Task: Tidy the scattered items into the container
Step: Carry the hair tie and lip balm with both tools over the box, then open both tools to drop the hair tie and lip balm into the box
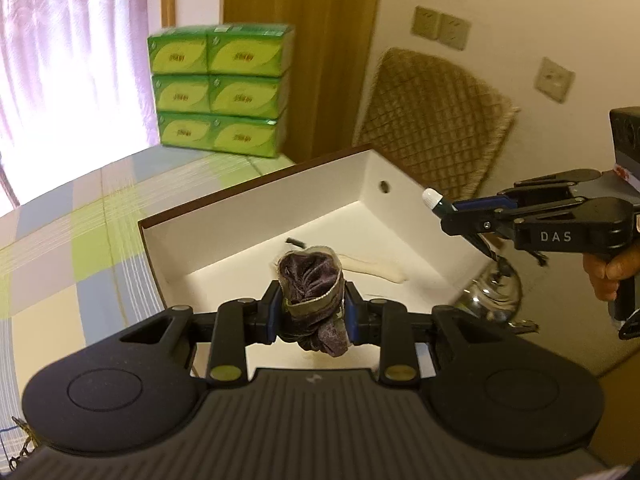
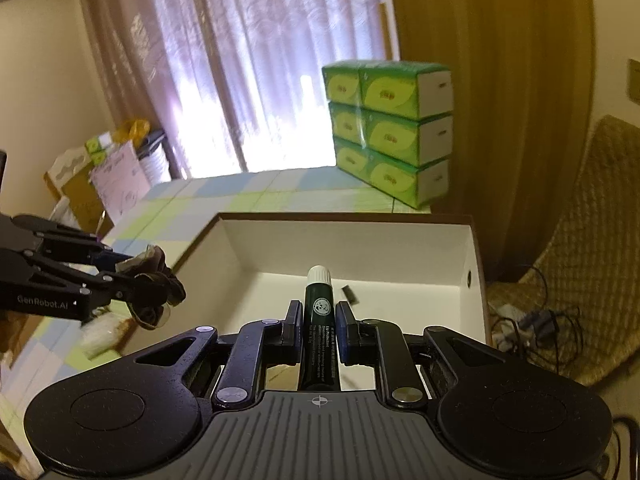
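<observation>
While both grippers hover over the white box [image 2: 476, 264], each has something clamped.
Left gripper [image 1: 312, 312] pinches a dark scrunched cloth [image 1: 310, 276]; right gripper [image 2: 318, 332] squeezes a green lip balm tube [image 2: 319, 320], above the box's open inside.

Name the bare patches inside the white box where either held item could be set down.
The box floor is mostly bare: the near-left stretch and the back-wall strip. Busier spots: the small dark piece mid-floor and the pale strip beside it. The left gripper holds the scrunchie; the right gripper holds the lip balm.
</observation>
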`<state>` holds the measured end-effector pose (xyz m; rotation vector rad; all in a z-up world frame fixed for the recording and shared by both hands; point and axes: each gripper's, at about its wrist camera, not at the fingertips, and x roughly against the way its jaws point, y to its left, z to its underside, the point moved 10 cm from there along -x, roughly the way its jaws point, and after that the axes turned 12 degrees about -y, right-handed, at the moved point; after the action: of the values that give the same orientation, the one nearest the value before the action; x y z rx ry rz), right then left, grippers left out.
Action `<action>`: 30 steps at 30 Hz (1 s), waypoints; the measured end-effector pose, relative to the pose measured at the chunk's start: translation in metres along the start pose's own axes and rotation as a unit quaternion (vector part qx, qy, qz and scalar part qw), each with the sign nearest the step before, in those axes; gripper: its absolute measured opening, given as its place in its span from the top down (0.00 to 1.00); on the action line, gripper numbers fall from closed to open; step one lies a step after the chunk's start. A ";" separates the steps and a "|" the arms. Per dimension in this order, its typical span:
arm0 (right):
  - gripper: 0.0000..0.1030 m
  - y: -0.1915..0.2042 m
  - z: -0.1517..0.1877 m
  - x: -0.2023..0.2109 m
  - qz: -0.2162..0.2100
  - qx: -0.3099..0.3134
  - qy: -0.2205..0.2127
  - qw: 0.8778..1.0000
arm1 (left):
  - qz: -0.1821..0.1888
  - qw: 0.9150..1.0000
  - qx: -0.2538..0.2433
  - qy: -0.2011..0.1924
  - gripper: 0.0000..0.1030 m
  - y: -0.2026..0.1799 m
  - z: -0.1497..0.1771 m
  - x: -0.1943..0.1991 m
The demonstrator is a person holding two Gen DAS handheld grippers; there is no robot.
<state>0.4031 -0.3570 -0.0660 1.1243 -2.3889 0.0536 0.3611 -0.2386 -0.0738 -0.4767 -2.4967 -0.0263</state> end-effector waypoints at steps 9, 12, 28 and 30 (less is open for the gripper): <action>0.82 -0.030 0.033 -0.067 -0.031 0.048 0.092 0.994 | -0.028 0.996 0.025 0.082 0.75 0.020 0.019 -0.072; 0.82 -0.037 0.043 -0.078 -0.038 0.058 0.117 0.991 | -0.035 0.994 0.024 0.105 0.75 0.024 0.030 -0.085; 0.81 -0.047 0.049 -0.104 -0.063 0.076 0.151 0.984 | -0.074 0.986 0.030 0.149 0.50 0.033 0.052 -0.110; 0.81 -0.046 0.049 -0.106 -0.067 0.081 0.153 0.983 | -0.075 0.986 0.031 0.146 0.48 0.033 0.050 -0.109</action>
<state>0.4728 -0.3233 -0.1643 1.2487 -2.0616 0.3538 0.4283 -0.2374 -0.1790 -0.2370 -2.2313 -0.0720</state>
